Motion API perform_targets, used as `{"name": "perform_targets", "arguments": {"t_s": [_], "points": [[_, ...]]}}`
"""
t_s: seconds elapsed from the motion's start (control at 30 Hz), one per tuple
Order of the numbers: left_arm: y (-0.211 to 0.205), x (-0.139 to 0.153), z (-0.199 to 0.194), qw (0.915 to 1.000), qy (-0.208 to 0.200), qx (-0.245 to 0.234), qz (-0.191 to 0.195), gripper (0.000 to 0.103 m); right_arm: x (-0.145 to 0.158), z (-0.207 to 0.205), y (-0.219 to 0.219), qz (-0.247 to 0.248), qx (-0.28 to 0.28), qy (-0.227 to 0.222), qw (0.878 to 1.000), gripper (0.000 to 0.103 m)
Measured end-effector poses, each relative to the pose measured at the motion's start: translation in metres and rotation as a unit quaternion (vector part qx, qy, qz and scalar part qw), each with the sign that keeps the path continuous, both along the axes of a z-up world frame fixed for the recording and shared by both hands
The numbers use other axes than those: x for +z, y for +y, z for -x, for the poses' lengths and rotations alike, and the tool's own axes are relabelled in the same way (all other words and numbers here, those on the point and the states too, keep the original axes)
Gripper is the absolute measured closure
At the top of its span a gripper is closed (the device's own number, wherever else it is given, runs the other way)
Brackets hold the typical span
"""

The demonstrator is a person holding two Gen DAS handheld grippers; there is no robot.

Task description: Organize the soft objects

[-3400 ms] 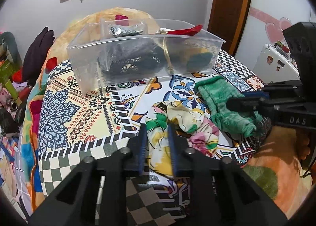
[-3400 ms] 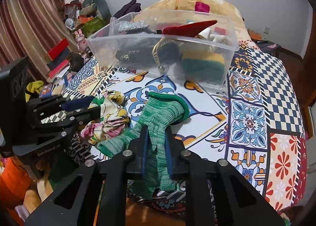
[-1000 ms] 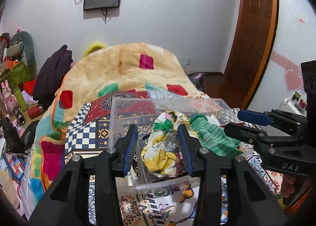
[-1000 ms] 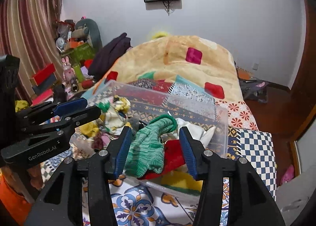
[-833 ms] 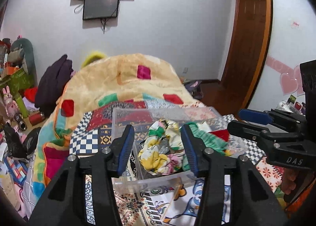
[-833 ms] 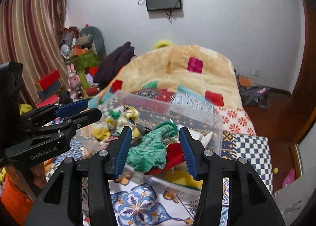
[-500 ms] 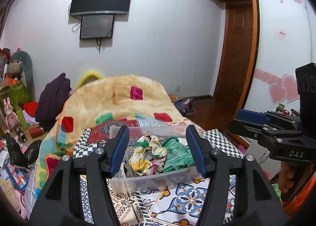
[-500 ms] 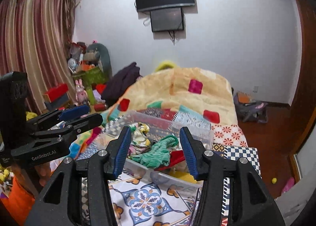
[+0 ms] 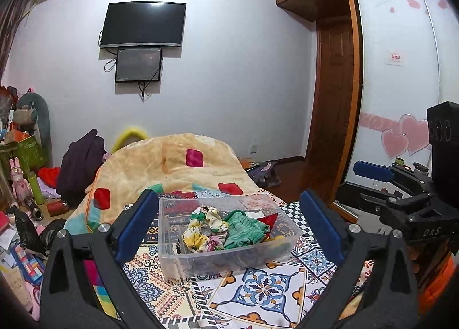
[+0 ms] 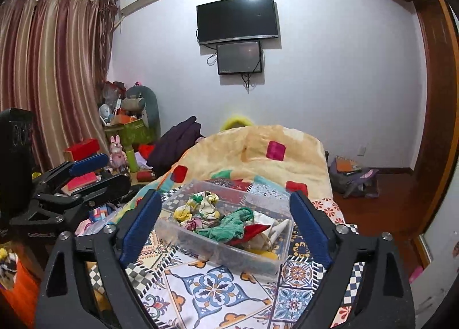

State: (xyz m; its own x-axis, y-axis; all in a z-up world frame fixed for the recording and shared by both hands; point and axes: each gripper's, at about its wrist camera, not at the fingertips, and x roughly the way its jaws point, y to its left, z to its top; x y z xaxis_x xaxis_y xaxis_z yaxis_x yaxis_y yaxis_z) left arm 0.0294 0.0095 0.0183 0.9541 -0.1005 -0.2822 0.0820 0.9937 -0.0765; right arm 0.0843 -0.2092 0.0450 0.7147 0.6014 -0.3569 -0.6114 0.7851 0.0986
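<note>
A clear plastic bin (image 9: 183,260) stands on the patterned bedspread; it also shows in the right wrist view (image 10: 183,231). Inside lie a floral cloth (image 9: 200,231), seen from the right too (image 10: 198,210), a green knitted sock (image 9: 243,228), also in the right wrist view (image 10: 232,225), and a red piece (image 10: 256,230). My left gripper (image 9: 229,222) is wide open and empty, raised well back from the bin. My right gripper (image 10: 225,218) is wide open and empty, likewise raised and back from the bin.
A folded yellow blanket (image 9: 178,162) lies behind the bin. Clutter with toys and boxes (image 10: 120,139) stands at the left by the curtain. A wooden door (image 9: 332,116) and wardrobe are at the right. A TV (image 10: 238,20) hangs on the far wall.
Both grippers have let go of the floral cloth and the green sock in the bin, opened wide and pulled up and back from it.
</note>
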Motion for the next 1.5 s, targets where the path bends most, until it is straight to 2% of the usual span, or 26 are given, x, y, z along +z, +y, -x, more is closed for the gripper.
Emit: {"name": "perform_targets", "arguments": {"t_s": [0.07,0.47,1.5], "points": [[-0.001,-0.002,0.002,1.0,0.001,0.001,0.0,0.002,-0.003,0.001,-0.002,-0.005,-0.003,-0.002,1.0,0.004],[-0.003,-0.012,0.0,0.9999,0.008,0.011,-0.009,0.001,-0.01,0.008,-0.009,-0.012,-0.001,0.0,1.0,0.003],[-0.005,-0.014,0.002,0.9998,0.005,0.017,-0.012,0.0,-0.007,0.016,-0.008,-0.018,0.003,-0.006,1.0,0.003]]}}
